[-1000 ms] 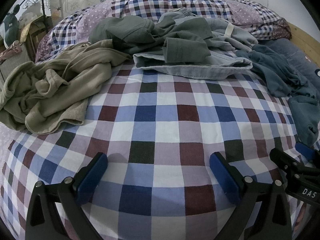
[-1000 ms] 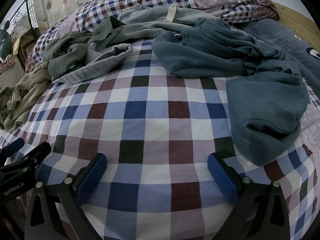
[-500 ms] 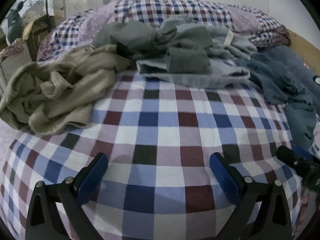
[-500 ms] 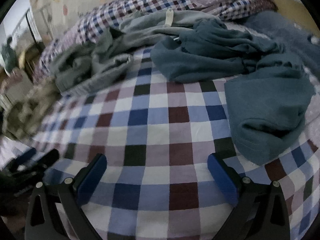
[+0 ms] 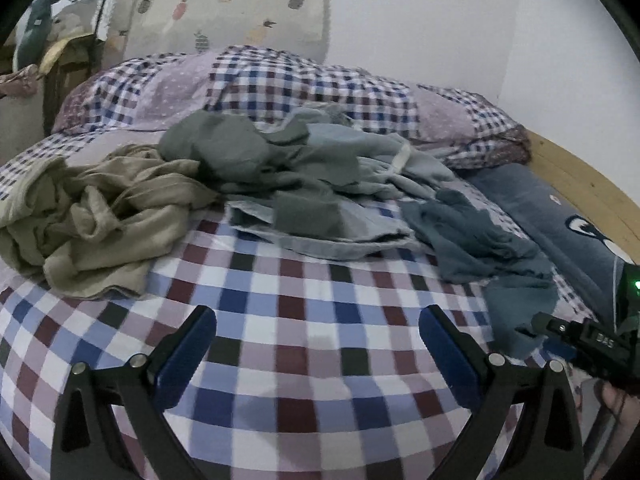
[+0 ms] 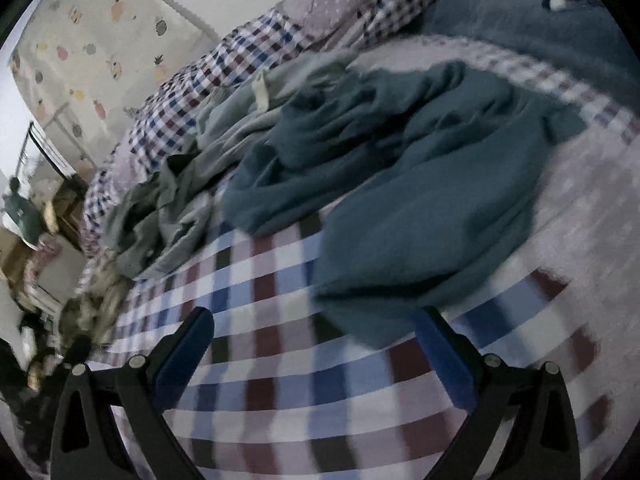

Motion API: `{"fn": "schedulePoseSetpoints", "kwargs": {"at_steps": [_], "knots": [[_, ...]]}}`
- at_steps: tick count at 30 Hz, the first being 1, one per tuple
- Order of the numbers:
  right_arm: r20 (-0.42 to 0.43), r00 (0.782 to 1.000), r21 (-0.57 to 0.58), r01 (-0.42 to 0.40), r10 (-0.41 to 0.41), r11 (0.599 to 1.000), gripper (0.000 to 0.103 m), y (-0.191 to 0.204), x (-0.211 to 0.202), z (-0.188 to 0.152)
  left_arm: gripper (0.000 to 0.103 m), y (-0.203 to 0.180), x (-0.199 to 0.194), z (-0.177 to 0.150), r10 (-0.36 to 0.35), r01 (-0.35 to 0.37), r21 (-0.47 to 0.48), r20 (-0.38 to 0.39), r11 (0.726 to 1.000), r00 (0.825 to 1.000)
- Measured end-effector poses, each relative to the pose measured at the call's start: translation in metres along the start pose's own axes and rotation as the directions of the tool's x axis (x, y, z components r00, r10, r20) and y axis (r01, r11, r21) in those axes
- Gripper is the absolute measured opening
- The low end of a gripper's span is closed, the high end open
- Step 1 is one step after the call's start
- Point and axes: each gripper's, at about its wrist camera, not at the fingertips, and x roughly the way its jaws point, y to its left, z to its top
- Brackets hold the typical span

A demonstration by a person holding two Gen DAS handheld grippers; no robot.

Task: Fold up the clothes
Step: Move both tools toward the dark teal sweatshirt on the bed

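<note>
Hovering, jaws wide, over bare checked bedspread point(image 5: 304, 320).

Checked bedsheet point(image 5: 304, 304), khaki garment point(image 5: 100, 216), grey-green garment point(image 5: 240, 152), teal garment point(image 6: 420, 184)

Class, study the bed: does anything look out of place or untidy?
Yes. Unfolded clothes lie crumpled across the checked bedspread: a beige garment at left, grey-green clothes in the middle, a teal garment at right. Nothing looks damaged.

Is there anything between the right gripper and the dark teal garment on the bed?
Nothing visible. Only bare checked bedsheet lies between the open right gripper and the near edge of the dark teal garment.
</note>
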Motion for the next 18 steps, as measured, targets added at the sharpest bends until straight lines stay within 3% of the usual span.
{"fn": "schedulePoseSetpoints", "kwargs": {"at_steps": [4,8,13,15,18], "knots": [[0.012,0.997,-0.088,0.071,-0.07,0.994,0.102,0.0,0.0,0.001,0.103,-0.005,0.012,-0.005,-0.049,0.048,-0.016,-0.073,0.999,0.996],[0.031,0.99,-0.174,0.142,-0.138,0.975,0.094,0.0,0.0,0.003,0.103,-0.006,0.017,-0.009,-0.076,0.073,-0.033,-0.1,0.997,0.992],[0.041,0.975,-0.265,0.222,-0.22,0.938,0.076,0.002,0.006,0.001,0.103,-0.005,0.018,-0.01,-0.102,0.098,-0.045,-0.106,0.994,0.989],[0.028,0.969,-0.281,0.244,-0.246,0.928,0.061,0.002,0.012,-0.001,0.103,-0.005,0.019,-0.009,-0.112,0.107,-0.049,-0.109,0.993,0.988],[0.009,0.963,-0.279,0.262,-0.27,0.924,0.054,-0.002,0.018,-0.001,0.103,-0.006,0.018,-0.009,-0.128,0.123,-0.048,-0.115,0.991,0.985]]}}
